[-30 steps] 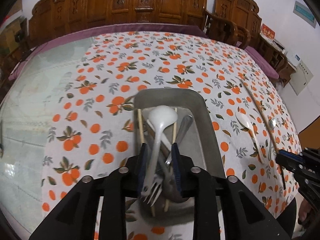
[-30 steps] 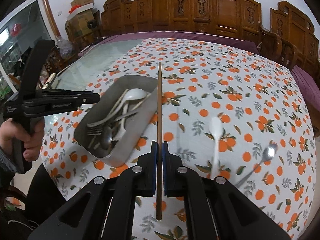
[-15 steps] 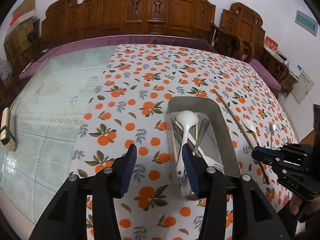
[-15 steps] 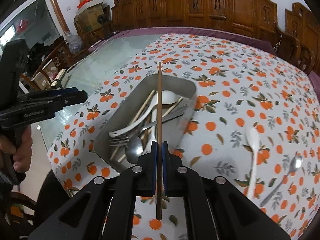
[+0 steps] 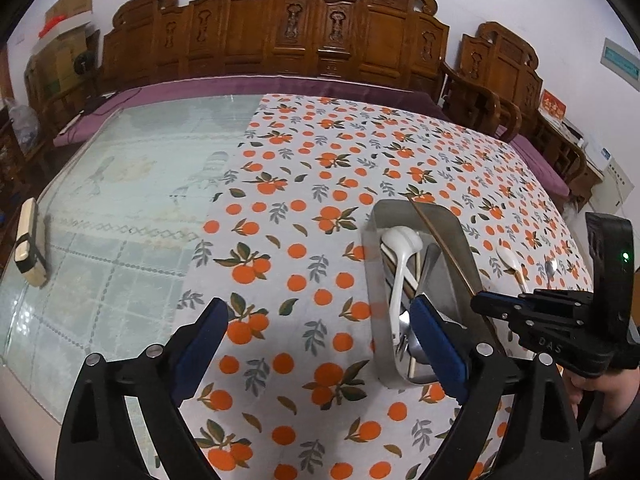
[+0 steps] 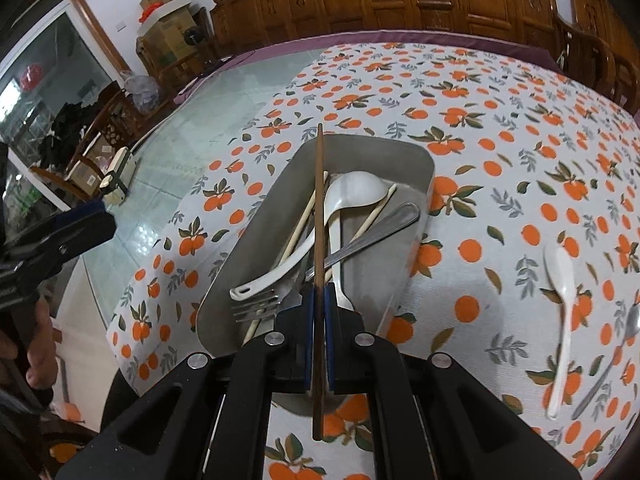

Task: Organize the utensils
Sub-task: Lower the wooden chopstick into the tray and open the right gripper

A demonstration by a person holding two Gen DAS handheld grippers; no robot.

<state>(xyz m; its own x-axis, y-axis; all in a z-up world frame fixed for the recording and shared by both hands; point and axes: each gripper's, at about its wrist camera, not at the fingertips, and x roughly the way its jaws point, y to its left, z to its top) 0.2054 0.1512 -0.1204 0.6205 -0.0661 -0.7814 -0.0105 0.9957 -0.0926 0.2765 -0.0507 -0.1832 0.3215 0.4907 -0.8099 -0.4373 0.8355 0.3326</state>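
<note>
A metal tray (image 6: 416, 160) (image 5: 378, 220) on the orange-print tablecloth holds a white spoon (image 6: 352, 192), a fork (image 6: 256, 306), a metal utensil (image 6: 376, 232) and pale chopsticks (image 6: 304, 216). My right gripper (image 6: 319, 300) is shut on a dark brown chopstick (image 6: 319, 200) and holds it above the tray, lengthwise. It also shows in the left wrist view (image 5: 484, 302). My left gripper (image 5: 320, 320) is open and empty, to the left of the tray near the table's front.
A white plastic spoon (image 6: 562, 312) and a metal spoon (image 6: 616, 360) lie on the cloth right of the tray. A small pale block (image 5: 28, 248) lies on the glass tabletop at left. Carved wooden chairs (image 5: 320, 28) stand behind the table.
My left gripper let go of the white spoon in the tray, opened wide and drew back to the left. My right gripper brought the brown chopstick from beside the tray to over it.
</note>
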